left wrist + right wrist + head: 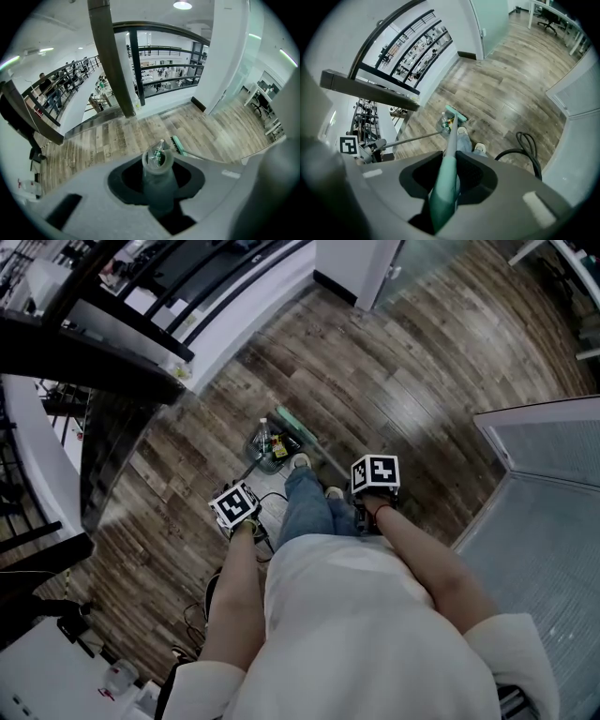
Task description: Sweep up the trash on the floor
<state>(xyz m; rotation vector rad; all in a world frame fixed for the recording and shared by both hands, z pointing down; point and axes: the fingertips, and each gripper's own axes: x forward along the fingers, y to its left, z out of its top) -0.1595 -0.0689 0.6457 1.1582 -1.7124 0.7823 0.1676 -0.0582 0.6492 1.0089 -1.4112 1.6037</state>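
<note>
A dustpan (pixel 266 450) stands on the wooden floor ahead of my feet, holding a plastic bottle (pixel 263 432) and other scraps. Its long grey handle (pixel 157 180) runs up into my left gripper (pixel 157 174), which is shut on it. The teal broom head (pixel 301 430) rests on the floor at the pan's right side. The broom's teal handle (pixel 444 190) sits in my right gripper (pixel 450 176), shut on it. In the right gripper view the broom head (pixel 455 114) touches the dustpan (pixel 446 123). In the head view, the left gripper (pixel 239 510) and right gripper (pixel 373 482) flank my legs.
A dark railing (pixel 112 352) and white ledge border the floor at the left, with an open drop beyond. A white partition (pixel 553 484) stands at the right. A black cable loop (pixel 528 146) lies near my shoes (pixel 462 131). Desks and chairs (pixel 548 14) stand far off.
</note>
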